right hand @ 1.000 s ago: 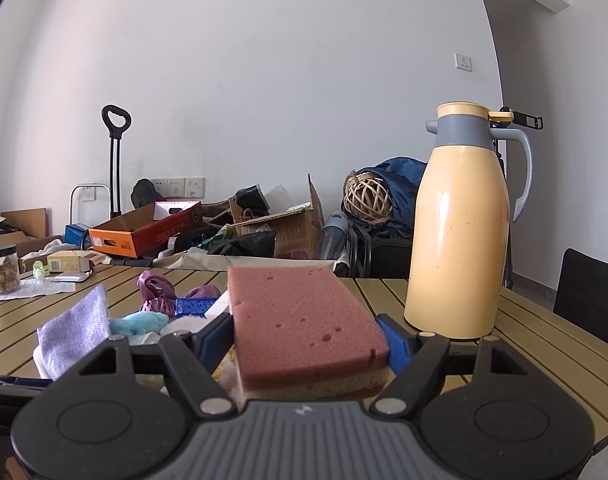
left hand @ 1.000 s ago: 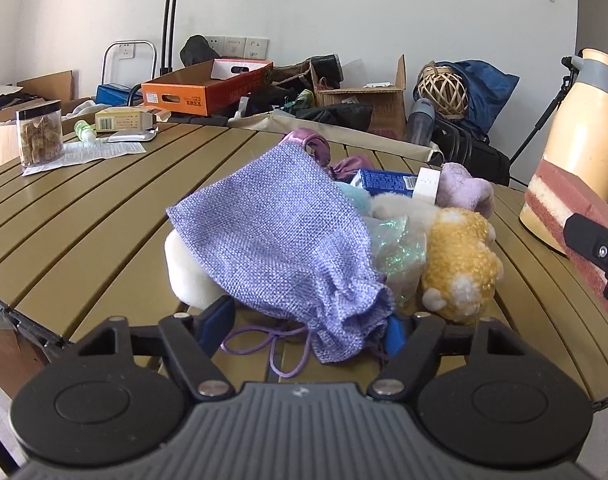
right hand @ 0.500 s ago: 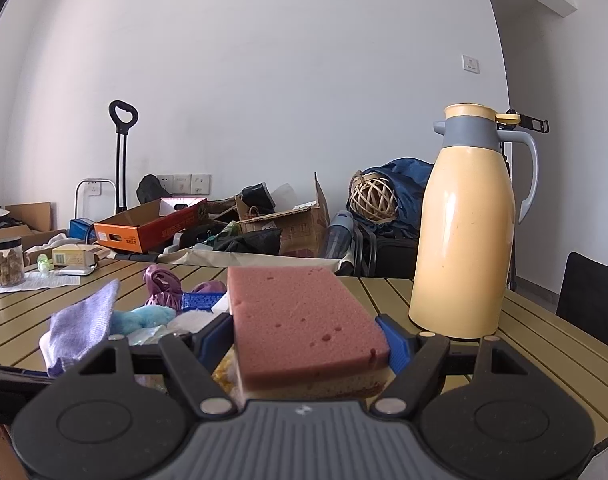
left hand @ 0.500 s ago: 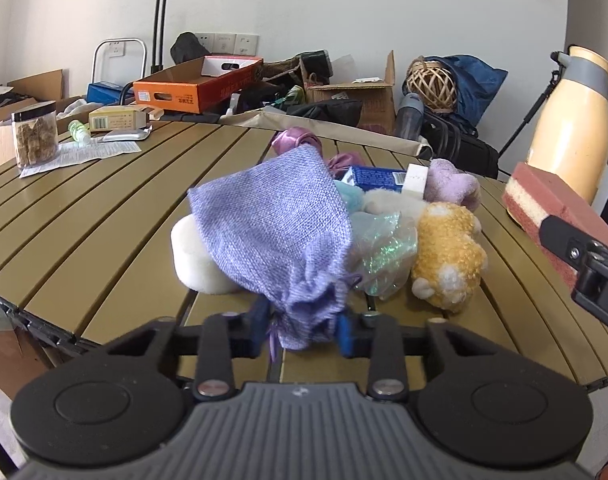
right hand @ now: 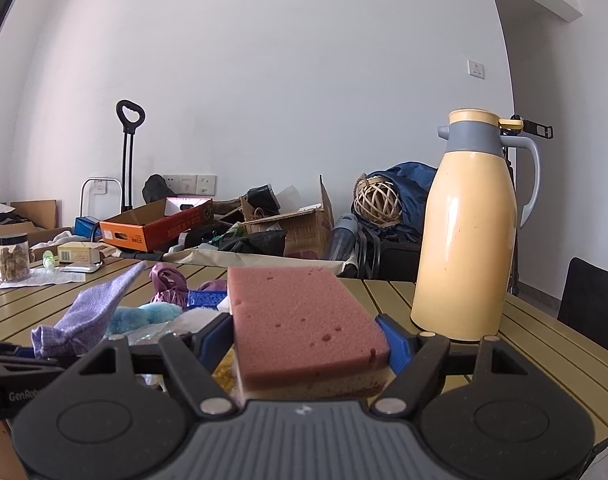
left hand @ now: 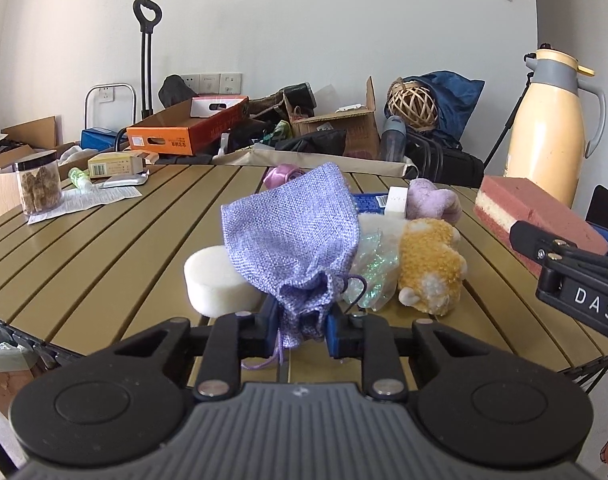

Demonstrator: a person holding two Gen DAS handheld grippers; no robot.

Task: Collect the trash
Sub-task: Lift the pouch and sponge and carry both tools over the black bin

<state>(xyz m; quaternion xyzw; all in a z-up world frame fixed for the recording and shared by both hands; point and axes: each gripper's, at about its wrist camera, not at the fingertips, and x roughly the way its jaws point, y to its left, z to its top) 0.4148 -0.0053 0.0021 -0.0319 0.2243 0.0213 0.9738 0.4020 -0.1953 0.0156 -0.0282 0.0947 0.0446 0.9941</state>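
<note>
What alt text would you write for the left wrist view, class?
The left gripper pinches the gathered neck of a purple drawstring pouch on a slatted table. Behind it lie a white foam disc, a yellow plush toy and other clutter.

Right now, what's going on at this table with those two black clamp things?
A person is clearing up, holding a two-finger gripper in each hand. The left gripper is pinched shut on the gathered neck of a purple drawstring pouch, beside a pile of soft toys on the slatted table. The right gripper clamps a pink sponge near a yellow thermos jug.
</note>
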